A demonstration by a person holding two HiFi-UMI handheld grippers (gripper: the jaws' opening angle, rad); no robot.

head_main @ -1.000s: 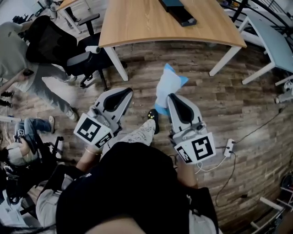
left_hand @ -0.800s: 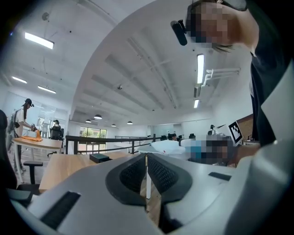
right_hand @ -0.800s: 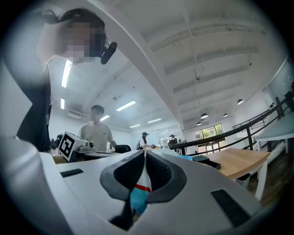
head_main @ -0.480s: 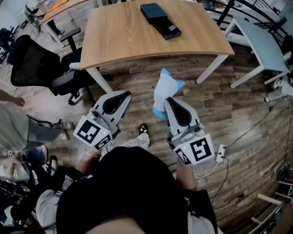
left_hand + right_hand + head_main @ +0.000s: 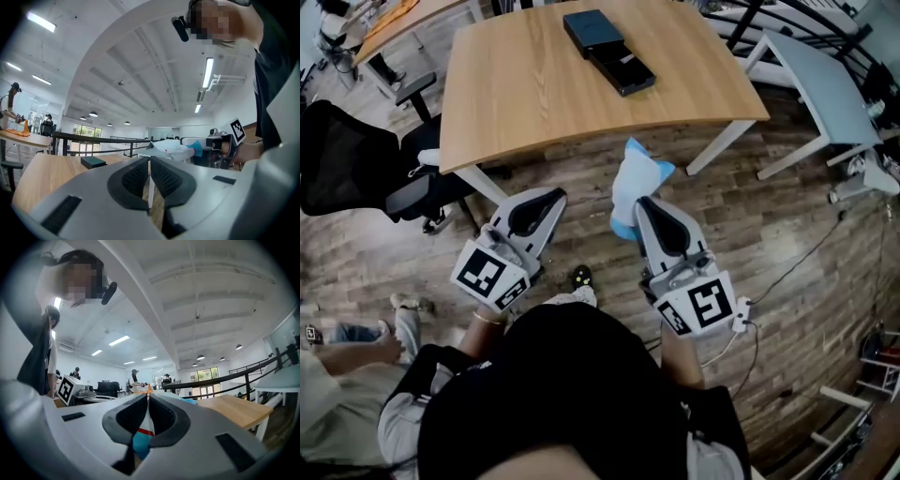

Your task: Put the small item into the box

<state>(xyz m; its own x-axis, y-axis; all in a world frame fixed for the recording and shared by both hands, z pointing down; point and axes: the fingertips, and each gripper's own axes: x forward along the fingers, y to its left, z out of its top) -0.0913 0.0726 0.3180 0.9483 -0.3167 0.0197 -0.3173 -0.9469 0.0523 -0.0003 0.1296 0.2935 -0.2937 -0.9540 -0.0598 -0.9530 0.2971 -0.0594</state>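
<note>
Wood-plank flooring [image 5: 787, 234] fills the head view, and ahead of both grippers stands a broad light-wood worktop [image 5: 525, 84] on white legs. Off to the left of the left gripper is a black office chair [image 5: 347, 169], and far out to the right of the right gripper a pale grey table [image 5: 820, 84]. The person's dark-clothed body takes up the lower middle, with both grippers held out in front over the floor, short of the worktop's near edge. The left gripper [image 5: 549, 195] points up and ahead. In its own view the jaws of the left gripper [image 5: 150, 164] are pressed almost together, leaving only a thin slit with nothing in it. The right gripper [image 5: 643, 202] is just beside it, to the right. On the worktop, well ahead of both grippers and slightly left of the right one, lies a dark rectangular box [image 5: 592, 28], which shows small and low beyond the left gripper's jaws in that view too [image 5: 93, 161]. A flatter black piece [image 5: 623, 70] touches its near end. The small item, a soft white packet with blue ends [image 5: 630, 183], sticks out forward from the right gripper. In the right gripper view the right gripper [image 5: 147, 404] pinches the packet [image 5: 142, 430] between its dark pads, where a red stripe shows on the packet.
</note>
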